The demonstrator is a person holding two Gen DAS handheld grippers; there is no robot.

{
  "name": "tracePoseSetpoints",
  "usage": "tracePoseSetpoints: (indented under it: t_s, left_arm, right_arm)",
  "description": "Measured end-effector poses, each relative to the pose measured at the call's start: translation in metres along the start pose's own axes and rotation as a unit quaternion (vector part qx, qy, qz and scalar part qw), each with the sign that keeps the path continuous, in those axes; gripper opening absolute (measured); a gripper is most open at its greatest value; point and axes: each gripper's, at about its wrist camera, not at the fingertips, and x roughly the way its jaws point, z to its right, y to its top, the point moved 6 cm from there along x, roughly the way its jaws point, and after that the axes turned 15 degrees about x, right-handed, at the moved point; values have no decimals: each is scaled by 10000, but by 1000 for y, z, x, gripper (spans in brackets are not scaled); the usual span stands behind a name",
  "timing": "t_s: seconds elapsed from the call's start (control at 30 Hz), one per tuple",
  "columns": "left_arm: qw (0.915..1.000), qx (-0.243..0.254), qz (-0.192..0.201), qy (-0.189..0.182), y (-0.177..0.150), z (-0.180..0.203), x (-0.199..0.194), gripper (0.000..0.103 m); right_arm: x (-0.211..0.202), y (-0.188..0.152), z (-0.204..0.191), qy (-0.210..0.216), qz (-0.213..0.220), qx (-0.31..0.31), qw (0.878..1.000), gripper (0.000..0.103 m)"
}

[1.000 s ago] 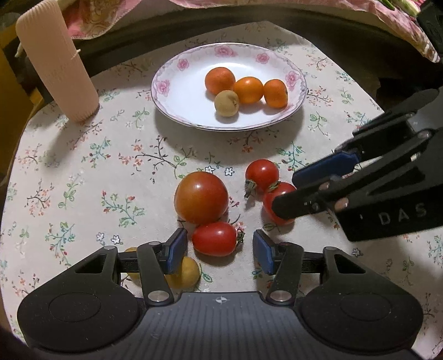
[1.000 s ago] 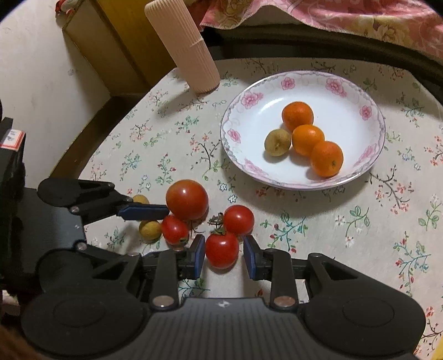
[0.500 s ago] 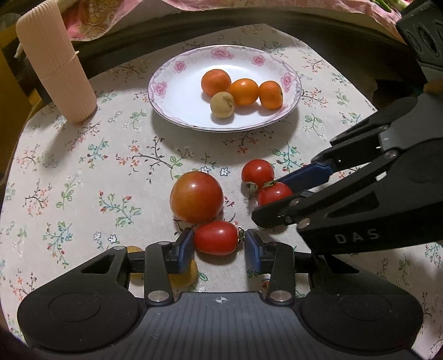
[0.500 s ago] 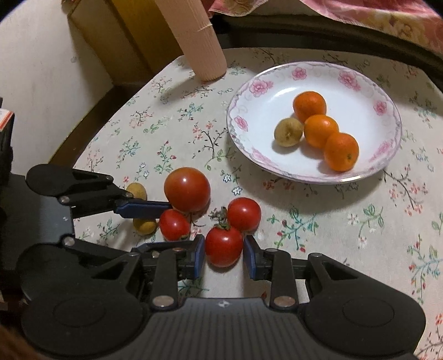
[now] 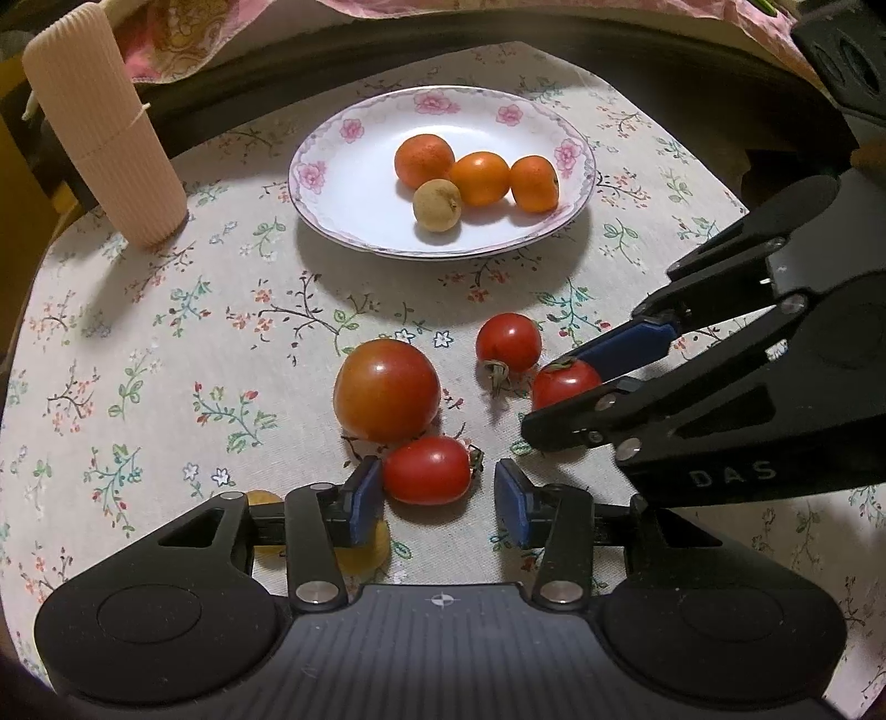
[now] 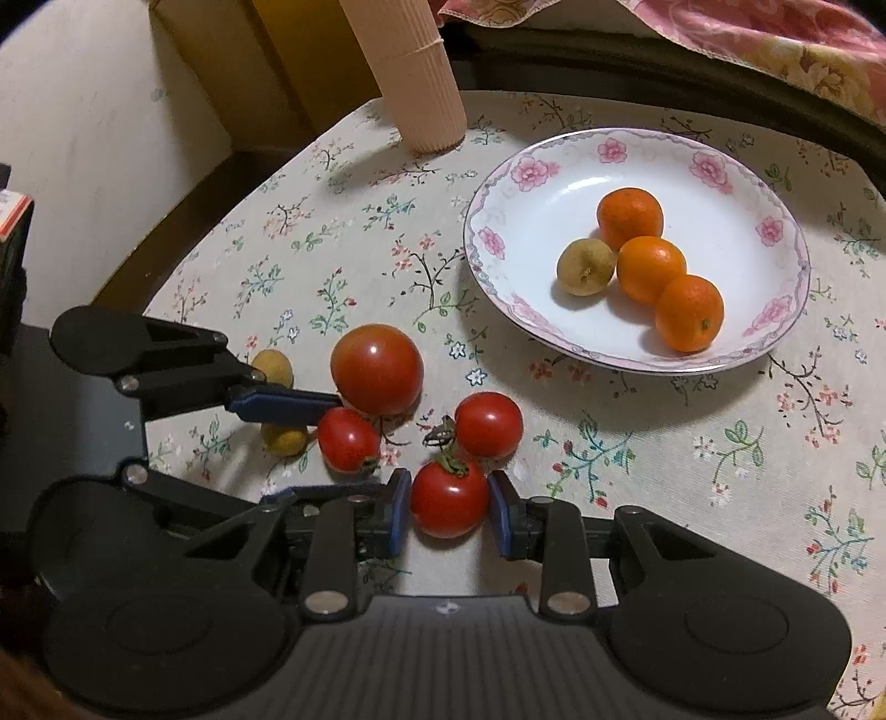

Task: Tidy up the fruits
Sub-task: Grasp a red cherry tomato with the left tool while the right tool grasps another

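My left gripper (image 5: 438,493) is open around an oblong red tomato (image 5: 426,469) on the floral cloth; its left pad touches the tomato and a gap shows at the right pad. My right gripper (image 6: 449,512) is shut on a small stemmed red tomato (image 6: 449,498), which also shows in the left wrist view (image 5: 565,382). A big tomato (image 5: 386,390) and another small tomato (image 5: 508,342) lie beside them. A flowered white plate (image 5: 354,183) at the back holds three oranges (image 5: 479,177) and a tan longan (image 5: 437,204).
A ribbed beige cylinder (image 5: 105,127) stands at the back left. Two yellowish longans (image 6: 272,368) lie under the left gripper's fingers. The round table's dark edge (image 5: 498,50) curves behind the plate, with pink patterned fabric beyond it.
My left gripper's jaws have narrowed around the oblong tomato. My right gripper has closed its pads onto the small stemmed tomato and shifted slightly left.
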Motion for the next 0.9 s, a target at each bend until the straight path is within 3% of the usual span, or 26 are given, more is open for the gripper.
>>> tracePoseSetpoints:
  t_s: [0.2,0.9]
  left_arm:
    - [10000,12,19,17,1,0,1,54]
    - [9999,61,58,55,2,3,2,53]
  right_arm:
    - [-6,-3,6,-176,38,-184,9997,30]
    - [-10,-6,10,-94,7,-199,9998,30]
